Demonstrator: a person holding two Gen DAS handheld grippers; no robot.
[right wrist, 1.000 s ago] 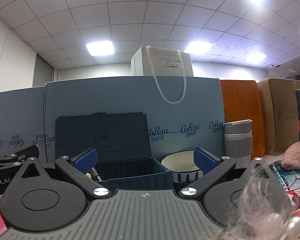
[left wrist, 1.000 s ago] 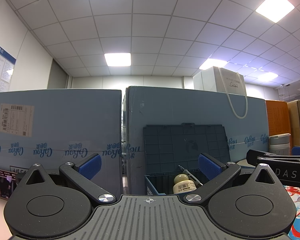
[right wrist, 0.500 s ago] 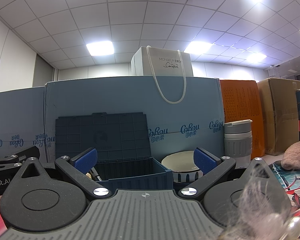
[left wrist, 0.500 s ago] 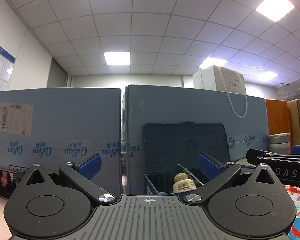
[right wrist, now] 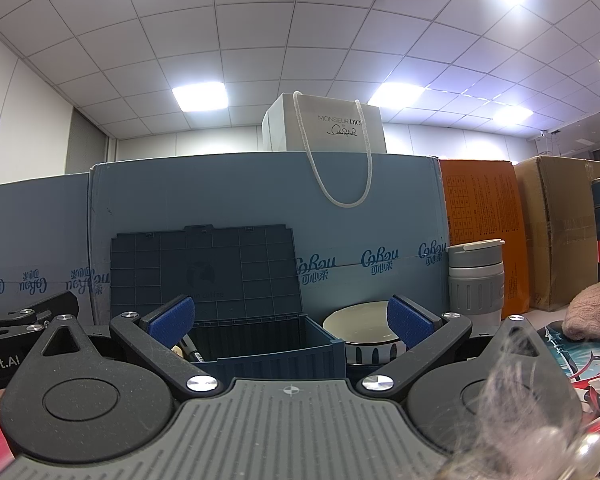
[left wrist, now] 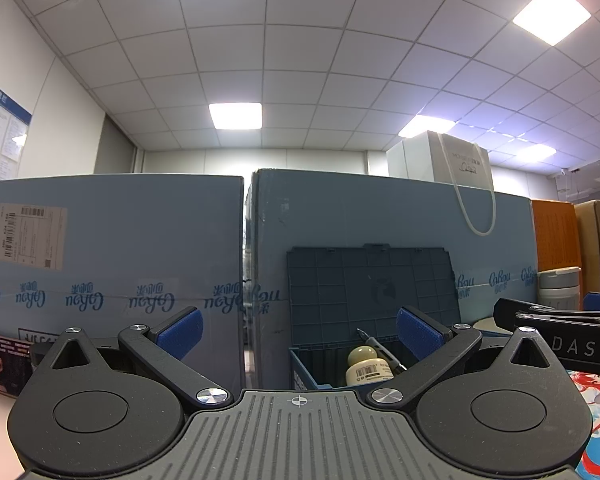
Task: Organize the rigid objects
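A dark blue box [left wrist: 320,372] sits on the table with its lid [left wrist: 370,284] standing straight up at the back. Inside the box is a small cream bottle [left wrist: 366,366] with a barcode sticker, and a dark pen [left wrist: 380,350] leans just behind the bottle. From the right wrist view the same box [right wrist: 280,354] shows its ribbed front wall, and only the pen tip [right wrist: 192,350] peeks over the edge.

Just to the right of the box is a white bowl [right wrist: 360,326] with dark stripes on its side. Further right of the box stands a grey cup [right wrist: 476,282] with a lid, then a fuzzy pink thing [right wrist: 594,310] (maybe a knitted hat).

The left gripper [left wrist: 298,330] has its two blue pads spread wide apart with nothing between them. The right gripper [right wrist: 290,320] is spread wide too and is empty.

Behind the box are big blue cartons [right wrist: 240,196], with a white paper bag [right wrist: 328,128] on top. Right of those are an orange carton [right wrist: 482,220] and a brown one [right wrist: 560,216]. Above is a white tiled ceiling with bright square lights [left wrist: 236,116].
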